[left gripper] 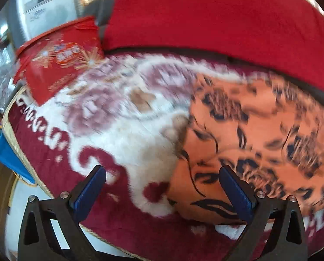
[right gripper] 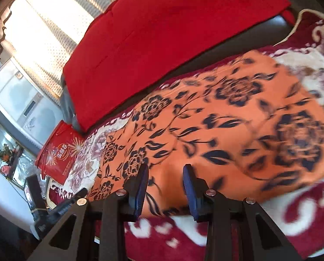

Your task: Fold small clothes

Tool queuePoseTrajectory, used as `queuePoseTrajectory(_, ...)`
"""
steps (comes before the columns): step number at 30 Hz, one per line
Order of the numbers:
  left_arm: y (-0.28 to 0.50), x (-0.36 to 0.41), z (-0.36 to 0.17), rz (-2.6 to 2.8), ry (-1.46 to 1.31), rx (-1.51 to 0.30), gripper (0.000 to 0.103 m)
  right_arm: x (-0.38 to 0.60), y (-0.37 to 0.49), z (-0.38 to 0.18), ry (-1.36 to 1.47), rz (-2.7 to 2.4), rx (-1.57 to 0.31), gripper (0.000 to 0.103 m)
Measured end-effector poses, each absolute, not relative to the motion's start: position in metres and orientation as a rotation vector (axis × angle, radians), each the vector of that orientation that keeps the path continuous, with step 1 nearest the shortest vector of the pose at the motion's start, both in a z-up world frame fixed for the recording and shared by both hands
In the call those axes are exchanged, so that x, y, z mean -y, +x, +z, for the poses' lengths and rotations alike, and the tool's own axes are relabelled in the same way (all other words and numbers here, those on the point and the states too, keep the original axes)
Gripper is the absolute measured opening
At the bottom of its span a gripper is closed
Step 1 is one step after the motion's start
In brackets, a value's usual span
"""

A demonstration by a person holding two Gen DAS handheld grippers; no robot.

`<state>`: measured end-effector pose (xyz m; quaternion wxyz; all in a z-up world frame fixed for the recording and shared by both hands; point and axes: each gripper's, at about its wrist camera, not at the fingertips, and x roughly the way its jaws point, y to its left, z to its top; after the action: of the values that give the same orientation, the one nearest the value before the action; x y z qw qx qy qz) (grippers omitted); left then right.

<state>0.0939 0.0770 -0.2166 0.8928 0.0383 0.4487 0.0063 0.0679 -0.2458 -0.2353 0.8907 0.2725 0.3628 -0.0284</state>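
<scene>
An orange garment with a dark floral print lies on a maroon and white patterned blanket. In the left wrist view it fills the right half. My left gripper is open wide and empty, its blue pads astride the garment's left edge. In the right wrist view the garment spreads across the middle. My right gripper is open with a narrower gap, hovering over the garment's near edge, with nothing between its pads.
A red cushion lies behind the blanket. A red printed box stands at the blanket's far left. A blue bin sits below the blanket's left edge. Curtains hang behind.
</scene>
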Motion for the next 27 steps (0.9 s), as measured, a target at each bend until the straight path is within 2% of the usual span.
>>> queuePoseTrajectory(1,0.100,-0.069,-0.231,0.012,0.129,-0.990,0.103,0.243,0.076,-0.245,0.573,-0.063,-0.784,0.035)
queuePoseTrajectory(3,0.100,-0.068,-0.234,0.016,0.128,-0.988,0.103,0.239,0.089,-0.273,0.576,-0.097,-0.897,0.037)
queuePoseTrajectory(7,0.096,-0.078,-0.221,-0.005,0.050,-0.979,0.103,0.246,0.069,-0.257,0.618,-0.067,-0.876,0.036)
queuePoseTrajectory(10,0.085,-0.082,-0.206,-0.047,-0.023,-0.928,0.103,0.269,0.034,-0.237,0.692,-0.067,-0.781,0.038)
queuePoseTrajectory(11,0.082,-0.078,-0.200,-0.074,-0.032,-0.908,0.103,0.281,0.021,-0.233,0.736,-0.078,-0.748,0.045)
queuePoseTrajectory(12,0.079,-0.076,-0.196,-0.095,-0.038,-0.892,0.103,0.289,0.011,-0.232,0.772,-0.088,-0.727,0.066)
queuePoseTrajectory(13,0.078,-0.073,-0.193,-0.117,-0.045,-0.877,0.103,0.303,-0.004,-0.232,0.837,-0.110,-0.685,0.073)
queuePoseTrajectory(14,0.076,-0.069,-0.191,-0.143,-0.056,-0.866,0.103,0.319,-0.022,-0.234,0.906,-0.139,-0.632,0.075)
queuePoseTrajectory(19,0.075,-0.057,-0.196,-0.166,-0.063,-0.890,0.103,0.370,-0.067,-0.259,1.124,-0.206,-0.528,0.075)
queuePoseTrajectory(27,0.076,-0.054,-0.205,-0.129,-0.019,-0.886,0.103,0.395,-0.053,-0.294,1.257,-0.229,-0.505,0.072)
